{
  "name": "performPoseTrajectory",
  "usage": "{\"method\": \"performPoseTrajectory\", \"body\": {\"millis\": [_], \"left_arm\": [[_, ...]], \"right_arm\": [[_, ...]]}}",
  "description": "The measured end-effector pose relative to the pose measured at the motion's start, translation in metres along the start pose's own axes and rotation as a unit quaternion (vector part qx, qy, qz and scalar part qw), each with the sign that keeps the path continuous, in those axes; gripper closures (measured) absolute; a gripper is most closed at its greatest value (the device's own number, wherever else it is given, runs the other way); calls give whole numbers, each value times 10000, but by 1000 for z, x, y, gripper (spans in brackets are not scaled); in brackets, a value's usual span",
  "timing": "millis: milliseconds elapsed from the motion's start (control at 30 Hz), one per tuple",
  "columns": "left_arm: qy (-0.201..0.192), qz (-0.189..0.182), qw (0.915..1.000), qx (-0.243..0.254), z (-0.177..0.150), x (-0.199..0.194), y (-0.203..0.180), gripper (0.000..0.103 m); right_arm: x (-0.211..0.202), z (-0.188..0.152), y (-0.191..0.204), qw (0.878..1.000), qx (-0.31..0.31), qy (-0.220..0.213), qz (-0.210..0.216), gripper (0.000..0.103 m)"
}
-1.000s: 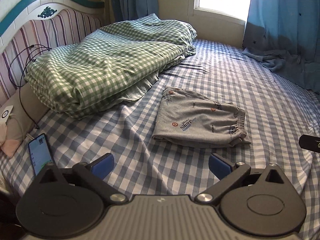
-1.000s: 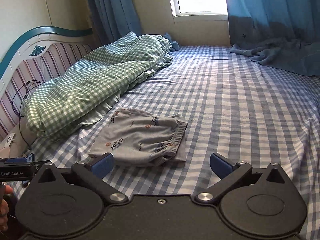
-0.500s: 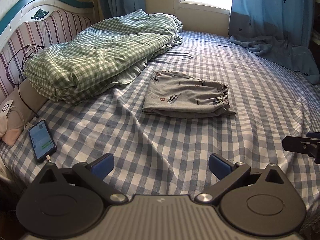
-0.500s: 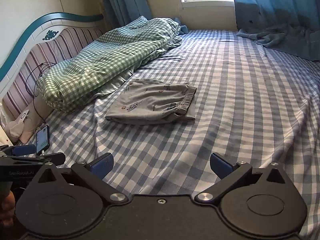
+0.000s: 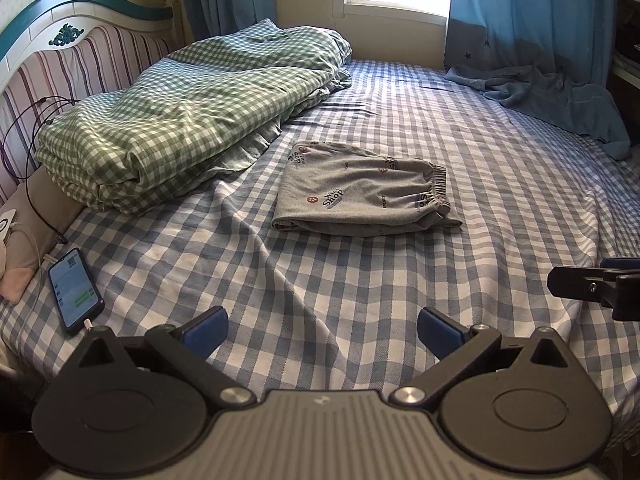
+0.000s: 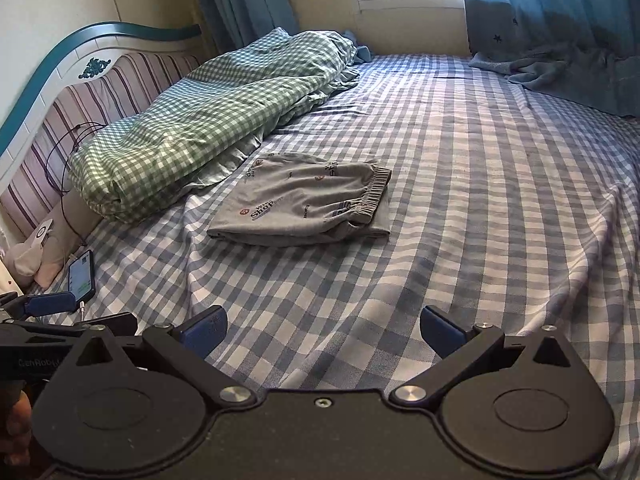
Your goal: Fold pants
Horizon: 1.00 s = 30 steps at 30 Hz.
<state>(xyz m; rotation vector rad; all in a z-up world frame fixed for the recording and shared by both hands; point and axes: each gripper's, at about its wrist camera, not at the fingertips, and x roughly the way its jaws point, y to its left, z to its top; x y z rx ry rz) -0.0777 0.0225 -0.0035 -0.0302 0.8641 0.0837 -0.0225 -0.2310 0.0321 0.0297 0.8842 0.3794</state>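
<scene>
The grey printed pants [image 5: 360,196] lie folded into a flat rectangle on the blue checked bed sheet [image 5: 360,300], waistband to the right. They also show in the right wrist view [image 6: 304,206]. My left gripper [image 5: 322,330] is open and empty, well short of the pants near the bed's front edge. My right gripper [image 6: 324,330] is open and empty too, also held back from the pants. The right gripper's tip shows at the right edge of the left wrist view [image 5: 592,288].
A folded green checked duvet [image 5: 180,108] lies left of the pants by the striped headboard [image 5: 80,68]. A lit phone [image 5: 74,290] on a cable lies at the front left. Blue curtains [image 5: 528,20] and a blue cloth heap [image 5: 552,100] are at the back right.
Both grippers have pulled back from the pants toward the bed's front edge. The pants look smaller and farther away. Both stay open.
</scene>
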Motion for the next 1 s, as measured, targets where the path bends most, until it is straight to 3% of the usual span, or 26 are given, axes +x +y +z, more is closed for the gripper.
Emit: {"method": "performPoseTrajectory", "body": {"millis": [1000], "left_arm": [[-15,-52,10000,10,6,9,-4,0]], "right_arm": [[11,2,5,9999,-45,114,40,1]]}}
